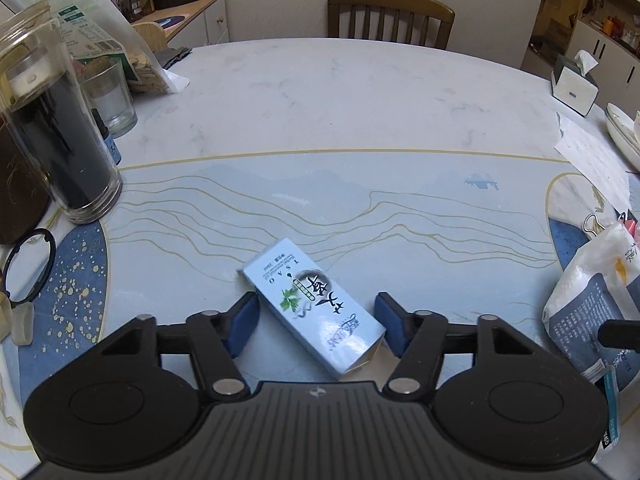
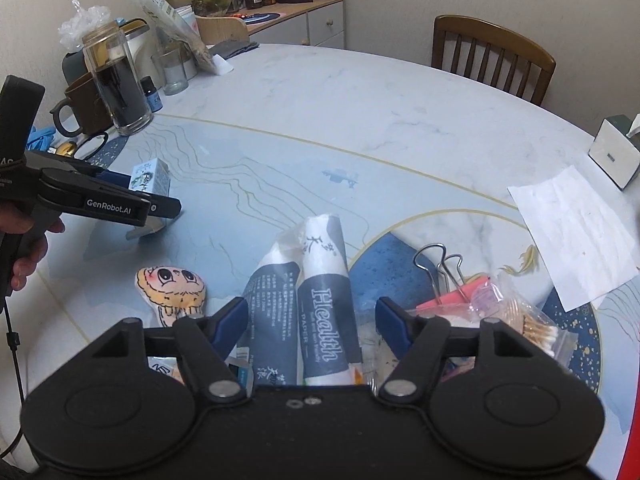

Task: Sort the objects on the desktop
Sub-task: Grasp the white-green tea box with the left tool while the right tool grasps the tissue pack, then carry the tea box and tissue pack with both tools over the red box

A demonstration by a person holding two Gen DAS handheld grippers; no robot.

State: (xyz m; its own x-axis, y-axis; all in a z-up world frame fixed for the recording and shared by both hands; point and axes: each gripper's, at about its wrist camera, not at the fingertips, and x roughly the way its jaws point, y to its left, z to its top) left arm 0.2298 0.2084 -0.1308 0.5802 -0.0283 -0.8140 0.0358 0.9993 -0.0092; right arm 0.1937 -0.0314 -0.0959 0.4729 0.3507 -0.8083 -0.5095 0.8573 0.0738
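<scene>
Grips a small pale-blue box (image 1: pixel 316 308) with the left tongs (image 1: pixel 316 297), narrowed about halfway. Meets the box's long left edge with the left blue pad (image 1: pixel 242 322) and its near right corner with the right pad. Finds the box lying slantwise between them, printed face up, low over the blue patterned part of the surface (image 1: pixel 320 100), near its front edge. Cannot tell whether the box rests on the surface or hangs just above it.

Straddles a rolled tissue pack (image 2: pixel 320 332), white and dark blue with "Health" printed along it, with the right tongs (image 2: pixel 311 300), set fairly wide. Touches the pack's dark side with the left pad, or nearly so; leaves a gap at the other pad, so no squeeze there. Shows the pack pointing away from the camera.

Shows a bare hand (image 2: pixel 24 240) at the left edge of the right wrist view, on the other tool's handle. Places a cartoon-face plush (image 2: pixel 172 284) just left of the pack. Puts binder clips (image 2: pixel 440 272) and a bag of cotton swabs (image 2: pixel 536 324) to the right. Sets a tall clear jar (image 1: pixel 52 120) of dark contents and a glass tumbler (image 1: pixel 110 96) far left, and a wooden chair (image 1: pixel 390 16) beyond the far edge.
</scene>
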